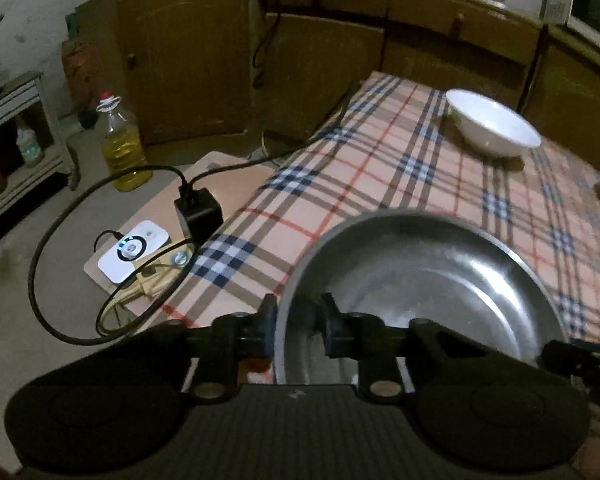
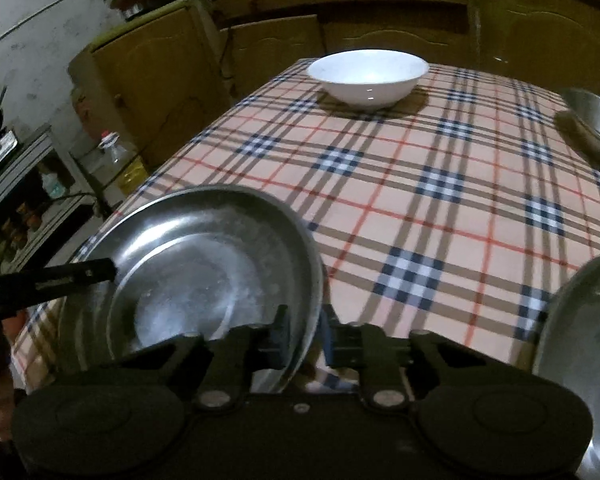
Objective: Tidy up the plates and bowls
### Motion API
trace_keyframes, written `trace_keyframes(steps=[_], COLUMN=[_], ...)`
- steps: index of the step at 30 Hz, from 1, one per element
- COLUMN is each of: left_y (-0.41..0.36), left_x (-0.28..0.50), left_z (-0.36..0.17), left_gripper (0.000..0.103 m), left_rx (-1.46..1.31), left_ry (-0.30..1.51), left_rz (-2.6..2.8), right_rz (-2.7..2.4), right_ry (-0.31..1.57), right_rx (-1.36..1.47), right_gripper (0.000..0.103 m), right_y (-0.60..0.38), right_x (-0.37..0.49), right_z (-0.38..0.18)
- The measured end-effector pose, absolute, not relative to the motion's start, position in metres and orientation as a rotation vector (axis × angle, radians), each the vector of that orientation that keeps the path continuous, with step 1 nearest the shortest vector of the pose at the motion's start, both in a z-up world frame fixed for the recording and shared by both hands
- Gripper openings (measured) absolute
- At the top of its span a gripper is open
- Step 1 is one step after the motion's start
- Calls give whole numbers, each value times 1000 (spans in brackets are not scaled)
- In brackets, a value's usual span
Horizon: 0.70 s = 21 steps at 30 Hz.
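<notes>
The steel plate (image 1: 428, 280) is round and shallow, with a raised rim and a dull, scuffed centre. It sits at the near left corner of the plaid tablecloth (image 1: 380, 168). The left gripper (image 1: 298, 328) is clamped on its left rim; the right gripper (image 2: 306, 336) is clamped on its right rim. A white bowl (image 2: 367, 76) stands at the far edge.

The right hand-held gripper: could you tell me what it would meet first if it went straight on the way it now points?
The right hand-held gripper is shut on the steel plate at its rim. Past that rim, the checked tablecloth probably comes first, since it points downward. The white bowl lies further along; depth is unclear.
</notes>
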<state>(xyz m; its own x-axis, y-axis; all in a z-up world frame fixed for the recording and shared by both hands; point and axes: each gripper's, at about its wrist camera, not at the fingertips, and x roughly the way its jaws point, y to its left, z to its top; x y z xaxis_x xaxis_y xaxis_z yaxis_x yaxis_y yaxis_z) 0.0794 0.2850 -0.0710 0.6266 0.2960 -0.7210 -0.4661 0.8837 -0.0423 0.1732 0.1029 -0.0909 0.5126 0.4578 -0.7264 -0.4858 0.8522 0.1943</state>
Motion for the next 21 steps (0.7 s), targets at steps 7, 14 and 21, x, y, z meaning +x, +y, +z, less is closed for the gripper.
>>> trace_keyframes(steps=[7, 14, 21], left_y=[264, 240, 212], left_x=[79, 81, 82], left_z=[-56, -32, -14], left_gripper=[18, 18, 18], left_rx=[-219, -200, -182], left_ry=[745, 701, 666], left_rz=[406, 361, 305], right_rz=[537, 502, 460], right_ry=[786, 721, 664], right_rx=[-43, -46, -31], right_gripper=[17, 17, 17], right_y=[83, 55, 23], right_x=[166, 159, 148], right_z=[-67, -41, -19])
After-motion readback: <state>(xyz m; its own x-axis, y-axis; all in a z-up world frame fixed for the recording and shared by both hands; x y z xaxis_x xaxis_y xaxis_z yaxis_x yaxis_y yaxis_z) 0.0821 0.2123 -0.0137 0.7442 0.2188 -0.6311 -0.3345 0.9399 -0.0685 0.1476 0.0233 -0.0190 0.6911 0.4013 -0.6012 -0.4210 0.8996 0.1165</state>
